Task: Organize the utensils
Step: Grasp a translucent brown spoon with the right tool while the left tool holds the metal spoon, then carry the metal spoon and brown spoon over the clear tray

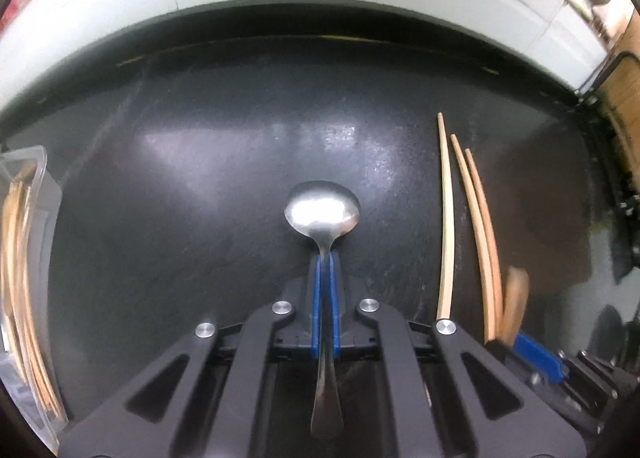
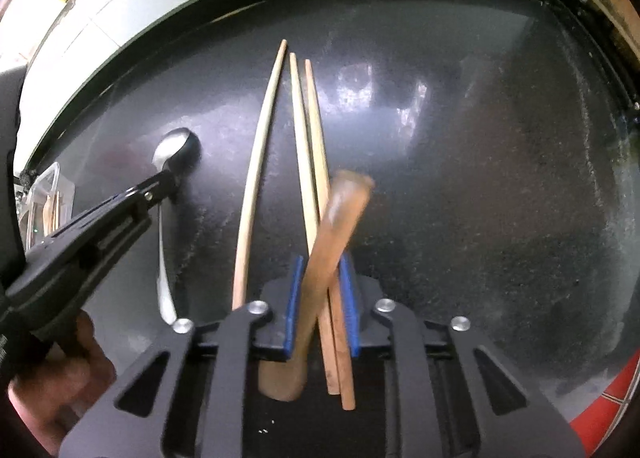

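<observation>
The left gripper (image 1: pixel 325 282) pinches the neck of a metal spoon (image 1: pixel 322 210) between its blue fingers (image 1: pixel 317 298), bowl lying on the dark table (image 1: pixel 208 177). The right gripper (image 2: pixel 322 290) has its fingers clamped on a blurred wooden utensil (image 2: pixel 340 217), which crosses 2 of the 3 chopsticks (image 2: pixel 256 161) lying just beside the spoon. A clear container (image 1: pixel 28 242) holding wooden sticks stands at the table's left edge.

Shiny metal spoon (image 1: pixel 322 211), matt wood chopsticks (image 2: pixel 256 173), glossy dark countertop (image 1: pixel 224 161).

Spoon and sticks on my dark counter

I see the steel spoon (image 1: pixel 322 209) lying bowl-up, three pale chopsticks (image 2: pixel 256 161) fanned beside it, and a blurred brown wooden utensil (image 2: pixel 332 242) tilted across two of them.
</observation>
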Demonstrator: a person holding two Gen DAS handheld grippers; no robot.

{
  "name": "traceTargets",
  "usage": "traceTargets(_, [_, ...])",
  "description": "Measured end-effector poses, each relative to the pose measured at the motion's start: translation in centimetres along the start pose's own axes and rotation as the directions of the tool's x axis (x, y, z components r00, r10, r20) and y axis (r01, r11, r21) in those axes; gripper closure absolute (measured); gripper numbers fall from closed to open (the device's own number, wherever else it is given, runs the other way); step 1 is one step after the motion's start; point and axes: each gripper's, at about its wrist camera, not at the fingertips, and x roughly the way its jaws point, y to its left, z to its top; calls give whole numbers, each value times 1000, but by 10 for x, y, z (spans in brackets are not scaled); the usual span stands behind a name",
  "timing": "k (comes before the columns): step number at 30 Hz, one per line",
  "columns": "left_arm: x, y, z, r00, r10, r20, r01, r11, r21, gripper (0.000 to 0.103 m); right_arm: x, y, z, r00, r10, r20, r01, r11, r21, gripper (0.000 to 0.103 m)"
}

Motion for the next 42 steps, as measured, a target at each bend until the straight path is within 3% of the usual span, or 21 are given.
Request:
traceTargets(12, [-78,48,-7,990,-122,74,120,993,21,100,-57,-6,-2,995,36,92,-32,998,-47,89])
traceTargets(19, [-137,78,-9,995,-26,96,27,1000,-9,100,-84,29,9,990,115,87,-101,984,-149,89])
traceTargets(30, [-226,175,-32,980,118,162,-97,987,-128,100,-126,163,11,949,311,42,-280,898,-339,89])
traceTargets(42, [-268,276,-60,966,185,180,-142,962,-232,99,-128,311,-1,904,423,-62,-401,787,-468,89])
